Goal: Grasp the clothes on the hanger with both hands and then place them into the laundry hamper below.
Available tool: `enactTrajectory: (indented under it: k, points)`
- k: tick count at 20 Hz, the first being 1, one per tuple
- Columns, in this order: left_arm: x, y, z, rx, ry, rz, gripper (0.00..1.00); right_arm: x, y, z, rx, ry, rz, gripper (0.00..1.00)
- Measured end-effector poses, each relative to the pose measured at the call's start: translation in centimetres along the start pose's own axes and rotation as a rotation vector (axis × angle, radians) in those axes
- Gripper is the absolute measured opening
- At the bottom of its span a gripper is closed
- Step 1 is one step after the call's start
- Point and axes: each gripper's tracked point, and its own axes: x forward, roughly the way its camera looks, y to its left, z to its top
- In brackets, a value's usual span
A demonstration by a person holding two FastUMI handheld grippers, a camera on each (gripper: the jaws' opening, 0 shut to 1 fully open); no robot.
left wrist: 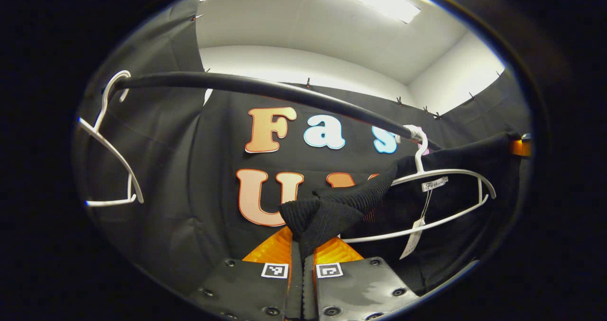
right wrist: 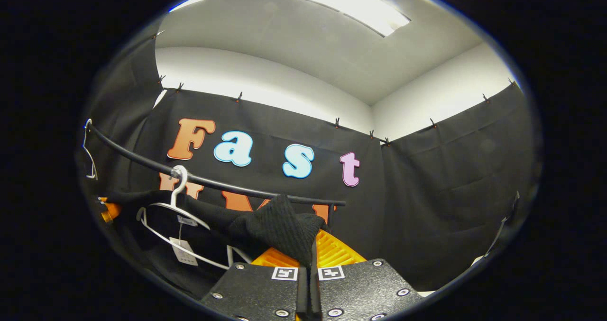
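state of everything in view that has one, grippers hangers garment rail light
left gripper: shut on black garment
right gripper: shut on black garment
black garment: pulled taut between both grippers, hanger still inside it
white hanger: hooked on rail
empty hanger: hooked on rail, bare
rail: mounted, horizontal
ceiling light: on

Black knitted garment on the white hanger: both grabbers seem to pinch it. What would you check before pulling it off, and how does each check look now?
1. Left gripper shut on the black garment: ok.
2. Right gripper shut on its corner: ok.
3. Garment off the white hanger: not ok, it drapes there.
4. Hanger hooked on the black rail: ok.
5. Paper tag hanging loose, not snagged: cannot tell.
6. Hamper below in position: cannot tell.
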Motion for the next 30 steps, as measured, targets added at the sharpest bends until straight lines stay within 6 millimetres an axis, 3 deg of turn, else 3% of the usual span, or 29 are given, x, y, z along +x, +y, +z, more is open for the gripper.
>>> enactTrajectory:
  k: [3, 5, 7, 11, 15, 19, 26, 29, 30]
  points:
    - [1.1, 0.8, 0.9, 0.024, -0.038, 0.022, 0.07, 2.7, -0.7, -2.2, -0.002, 0.044, -0.001, 0.01]
    - [1.7, 0.8, 0.6, 0.039, -0.038, 0.029, 0.09, 3.6, -0.7, -5.8, -0.030, 0.110, -0.002, 0.02]
    - [2.4, 1.2, -0.3, 0.057, -0.029, 0.044, 0.07, 3.7, 0.1, -8.7, -0.052, 0.162, 0.014, 0.02]
    - [3.5, 2.5, -2.6, 0.026, 0.027, 0.089, 0.07, 2.7, 2.0, -12.3, -0.048, 0.203, 0.034, 0.02]
    - [5.3, 3.4, -3.1, 0.030, 0.042, 0.109, 0.10, 1.1, 3.3, -14.3, -0.002, 0.223, 0.036, 0.02]
    - [7.0, 3.8, -6.0, -0.013, 0.136, 0.130, 0.07, 0.0, 4.7, -16.8, -0.026, 0.251, 0.038, 0.02]
    - [8.6, 3.3, -8.4, -0.035, 0.177, 0.085, 0.07, -2.1, 5.7, -17.8, -0.026, 0.256, 0.044, 0.02]
    - [8.5, 3.8, -8.4, -0.121, 0.223, 0.073, 0.07, -2.0, 6.2, -18.6, -0.013, 0.269, 0.046, 0.02]
    - [9.6, 4.7, -8.2, -0.126, 0.212, 0.093, 0.07, -2.0, 6.5, -18.8, -0.005, 0.272, 0.047, 0.02]
